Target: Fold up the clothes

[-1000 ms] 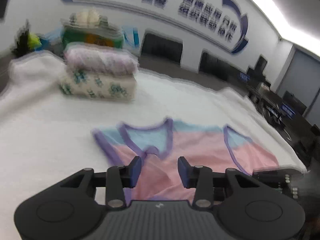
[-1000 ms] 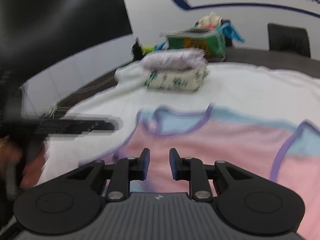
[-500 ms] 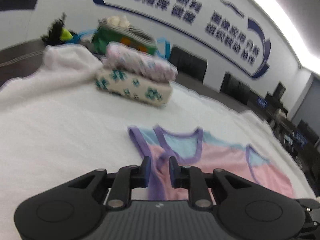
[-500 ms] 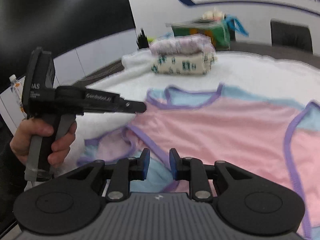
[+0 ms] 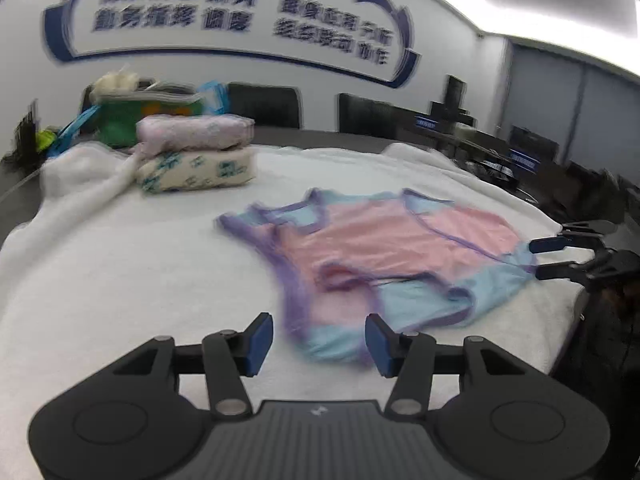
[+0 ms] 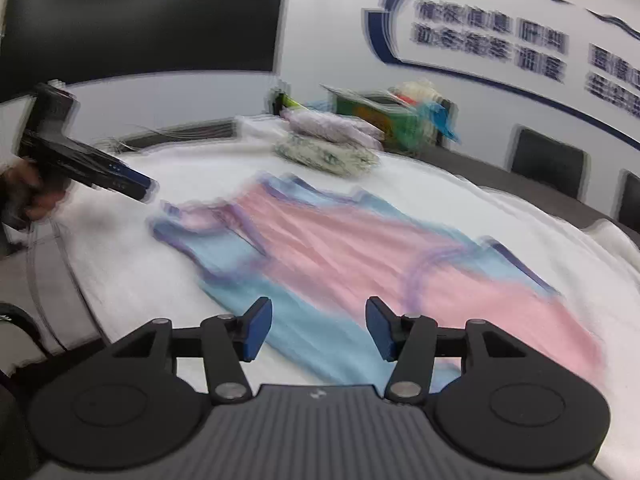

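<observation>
I see one garment (image 5: 384, 248): thin, pink with blue panels, purple trim, lying partly folded on the fluffy white tabletop (image 5: 120, 280). Behind it, two folded bundles (image 5: 196, 156), stacked. My left hand-held gripper (image 5: 318, 338) and right hand-held gripper (image 6: 318, 328) are both opening, grasping nothing.

Office or meeting room. Large blue wall lettering (image 5: 240, 12), dark chairs (image 5: 264, 106) at the wall. Desks with monitors (image 5: 520, 156) behind the cloth-covered table (image 5: 120, 280).
</observation>
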A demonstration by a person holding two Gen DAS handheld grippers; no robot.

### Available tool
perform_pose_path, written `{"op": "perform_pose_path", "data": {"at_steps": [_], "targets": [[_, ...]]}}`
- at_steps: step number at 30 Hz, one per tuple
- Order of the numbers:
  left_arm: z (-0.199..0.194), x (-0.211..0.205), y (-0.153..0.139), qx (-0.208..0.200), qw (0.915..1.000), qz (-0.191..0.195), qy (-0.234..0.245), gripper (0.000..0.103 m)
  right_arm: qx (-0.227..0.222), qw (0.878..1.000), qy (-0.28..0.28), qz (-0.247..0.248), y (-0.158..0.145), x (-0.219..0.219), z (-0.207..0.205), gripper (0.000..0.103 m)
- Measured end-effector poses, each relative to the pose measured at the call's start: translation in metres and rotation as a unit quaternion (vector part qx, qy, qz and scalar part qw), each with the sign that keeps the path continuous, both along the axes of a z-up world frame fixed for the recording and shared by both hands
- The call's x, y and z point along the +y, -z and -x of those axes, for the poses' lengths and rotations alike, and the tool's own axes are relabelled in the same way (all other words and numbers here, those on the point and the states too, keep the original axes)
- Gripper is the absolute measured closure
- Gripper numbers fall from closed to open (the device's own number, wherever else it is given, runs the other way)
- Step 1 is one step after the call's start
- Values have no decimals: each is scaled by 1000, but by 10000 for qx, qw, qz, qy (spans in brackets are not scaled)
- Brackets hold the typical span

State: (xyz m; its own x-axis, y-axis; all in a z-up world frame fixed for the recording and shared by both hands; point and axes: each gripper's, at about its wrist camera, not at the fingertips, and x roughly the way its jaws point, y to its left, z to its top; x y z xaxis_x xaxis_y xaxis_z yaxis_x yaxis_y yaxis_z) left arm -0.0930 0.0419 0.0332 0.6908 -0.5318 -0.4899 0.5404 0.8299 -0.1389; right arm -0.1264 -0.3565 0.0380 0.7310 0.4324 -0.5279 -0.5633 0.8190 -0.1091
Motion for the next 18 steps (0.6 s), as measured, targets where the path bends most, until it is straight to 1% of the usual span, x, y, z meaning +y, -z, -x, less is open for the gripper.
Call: {"op": "perform_pose_path", "data": {"at_steps": [2, 4, 7, 8, 9, 12, 13, 14, 15, 16, 17, 18], "targets": [[3, -31, -1, -146, 9991, 26, 398, 54, 101, 9999, 128, -20, 4, -17, 2, 50], [5, -66, 0, -269, 9964, -11, 802, 54, 150, 9998, 103, -4, 8, -27, 1, 50], [6, -114, 8, -562, 9895, -477, 1245, 54, 214, 9996, 140, 139, 14, -35, -3, 51], [4, -123, 11, -588, 9879, -591, 1308, 54, 244, 9995, 141, 158, 16, -37, -5, 51], [1, -128, 13, -540, 9883, -669, 1256, 54, 267, 9995, 89, 107, 18, -41, -7, 52], [-9, -139, 19, -413, 9888, -904, 1112, 58, 358, 9994, -21, -28, 25, -50, -16, 69], [-10, -139, 21, -414, 9882, -985, 1097, 63, 391, 9992, -63, -19, 27, -52, -18, 78], [-11, -139, 24, -395, 9876, -1052, 1094, 71, 419, 9991, -108, 4, 29, -52, -20, 84], [-13, -138, 26, -329, 9872, -1086, 1119, 77, 448, 9989, -171, 7, 30, -53, -22, 86], [-16, -138, 28, -263, 9868, -1120, 1143, 93, 477, 9986, -241, 2, 31, -53, -23, 90], [-18, -137, 30, -193, 9865, -1125, 1173, 102, 492, 9983, -305, -8, 32, -53, -25, 94], [-19, -135, 30, -111, 9868, -1062, 1216, 103, 493, 9982, -349, -13, 31, -53, -28, 95]]}}
